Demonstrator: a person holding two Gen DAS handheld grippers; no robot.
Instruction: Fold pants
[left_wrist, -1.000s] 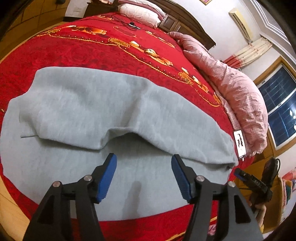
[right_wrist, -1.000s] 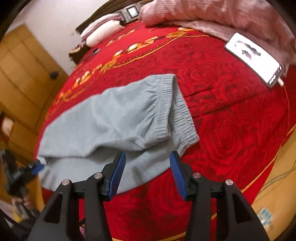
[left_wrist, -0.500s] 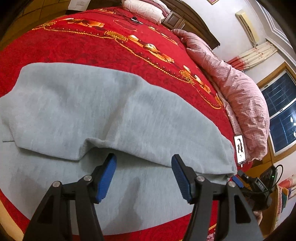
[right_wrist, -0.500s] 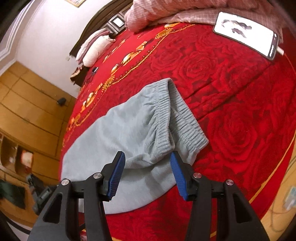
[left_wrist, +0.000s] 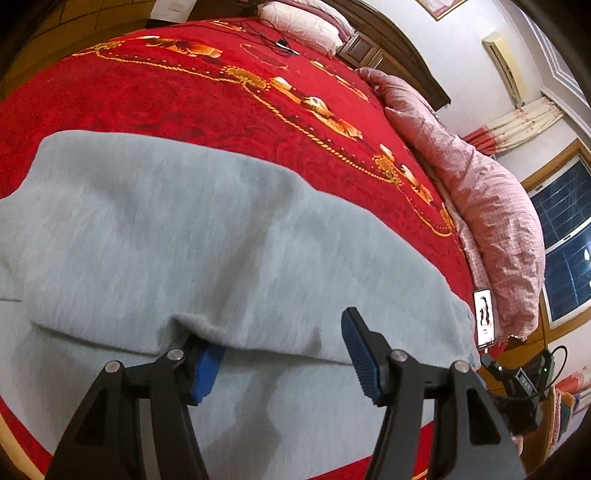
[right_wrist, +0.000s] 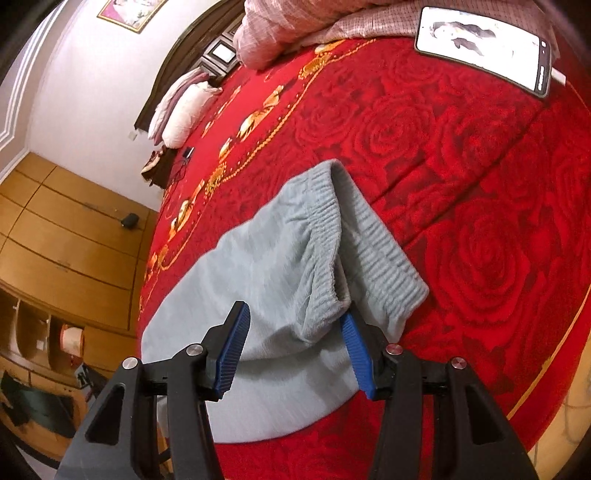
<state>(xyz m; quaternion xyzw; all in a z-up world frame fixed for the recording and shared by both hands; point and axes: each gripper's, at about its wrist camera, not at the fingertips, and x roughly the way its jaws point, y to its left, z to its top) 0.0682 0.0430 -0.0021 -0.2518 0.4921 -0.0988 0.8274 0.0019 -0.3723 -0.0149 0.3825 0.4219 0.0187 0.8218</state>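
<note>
Grey sweatpants (left_wrist: 192, 243) lie on a red bedspread, one leg laid loosely over the other. My left gripper (left_wrist: 282, 354) is open at the near edge of the upper layer; its left blue fingertip is tucked under that fold and the right one stands free above the cloth. In the right wrist view the pants' elastic waistband (right_wrist: 325, 236) points away from me. My right gripper (right_wrist: 295, 347) is open around the near corner of the upper waistband layer, its right pad close under the ribbed edge.
A red bedspread (left_wrist: 207, 92) with gold trim covers the bed. A pink checked quilt (left_wrist: 491, 192) lies along its far side, with a phone (right_wrist: 484, 48) beside it. Pillows (left_wrist: 303, 26) sit at the headboard. A wooden wardrobe (right_wrist: 66, 236) stands beyond the bed.
Both grippers have moved forward to the pants. The left one's left finger has slid under the fold edge; the right one now straddles the waistband corner. Both stay open.
</note>
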